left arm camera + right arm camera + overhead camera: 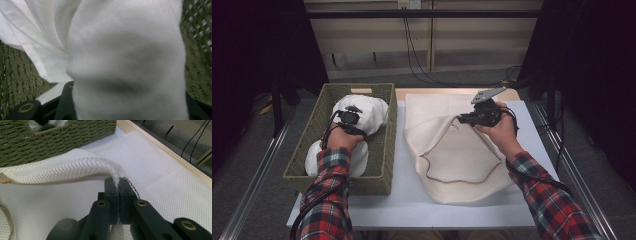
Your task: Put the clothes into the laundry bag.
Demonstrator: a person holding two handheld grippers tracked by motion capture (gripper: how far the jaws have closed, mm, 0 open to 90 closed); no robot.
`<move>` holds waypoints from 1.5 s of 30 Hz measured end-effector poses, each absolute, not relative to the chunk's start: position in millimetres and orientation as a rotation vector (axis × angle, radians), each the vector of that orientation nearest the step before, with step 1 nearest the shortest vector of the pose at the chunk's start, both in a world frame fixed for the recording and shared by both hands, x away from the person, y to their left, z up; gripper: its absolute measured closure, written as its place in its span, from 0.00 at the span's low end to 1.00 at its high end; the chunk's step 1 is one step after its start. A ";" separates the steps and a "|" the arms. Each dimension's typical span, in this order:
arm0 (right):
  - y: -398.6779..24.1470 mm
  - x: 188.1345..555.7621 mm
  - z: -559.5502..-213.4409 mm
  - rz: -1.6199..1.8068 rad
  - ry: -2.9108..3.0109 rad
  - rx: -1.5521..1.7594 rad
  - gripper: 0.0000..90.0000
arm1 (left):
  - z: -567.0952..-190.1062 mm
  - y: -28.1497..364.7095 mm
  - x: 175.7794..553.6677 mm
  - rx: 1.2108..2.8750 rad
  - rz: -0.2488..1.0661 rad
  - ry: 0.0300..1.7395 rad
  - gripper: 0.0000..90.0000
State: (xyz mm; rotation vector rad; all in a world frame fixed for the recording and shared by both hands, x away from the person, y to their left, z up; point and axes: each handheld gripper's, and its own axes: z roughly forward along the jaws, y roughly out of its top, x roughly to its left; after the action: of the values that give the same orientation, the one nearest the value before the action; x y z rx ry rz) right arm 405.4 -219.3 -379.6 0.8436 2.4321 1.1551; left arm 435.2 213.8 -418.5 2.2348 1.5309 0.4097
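Desk (412, 200) white-topped, a pale wooden strip along its far edge. Person in a red plaid shirt works from the near side, one claw in each hand.

Left side: olive woven basket (314, 150) sits on the desk's left part, holding bunched white cloth (367, 112). Left claw (348, 117) is down inside the basket, right on top of the cloth. From the left gripper view the white cloth (125, 62) bulges across the lens and covers the jaw tips; only the black jaw bases show at the bottom edge. Cannot tell whether this claw is closed on the cloth or merely pressed into it. Basket weave visible behind the cloth on both sides.

Right side: cream mesh laundry bag (452, 165) lies flat on the desk just beside the basket, its mouth rimmed with tan cord. Right claw (467, 119) is raised over the bag's far part. In the right gripper view, right claw (117, 186) has its jaws pinched tight together on a fold of the mesh bag (75, 167), lifting the top layer so it arches off the layer below. Basket corner (62, 135) lies beyond the lifted fold.
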 end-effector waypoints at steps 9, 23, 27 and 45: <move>-217.8 406.0 -377.2 1.145 2.427 0.852 0.98 | -371.7 223.2 426.1 2.019 0.382 1.513 0.62; -217.2 407.9 -379.2 1.155 2.423 0.870 0.98 | -321.6 207.8 416.8 1.868 0.310 1.355 0.62; -217.7 408.5 -378.7 1.157 2.422 0.884 0.98 | -309.7 201.6 412.4 1.883 0.325 1.282 0.62; -218.6 411.9 -381.7 1.171 2.424 0.911 0.98 | -270.9 163.2 391.4 1.874 0.186 1.029 0.62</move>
State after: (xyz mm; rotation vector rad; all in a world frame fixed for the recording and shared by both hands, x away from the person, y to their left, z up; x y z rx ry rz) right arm 411.9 -218.6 -381.7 0.9113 2.4240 1.1705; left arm 391.4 163.2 -270.9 1.8739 1.0294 0.1861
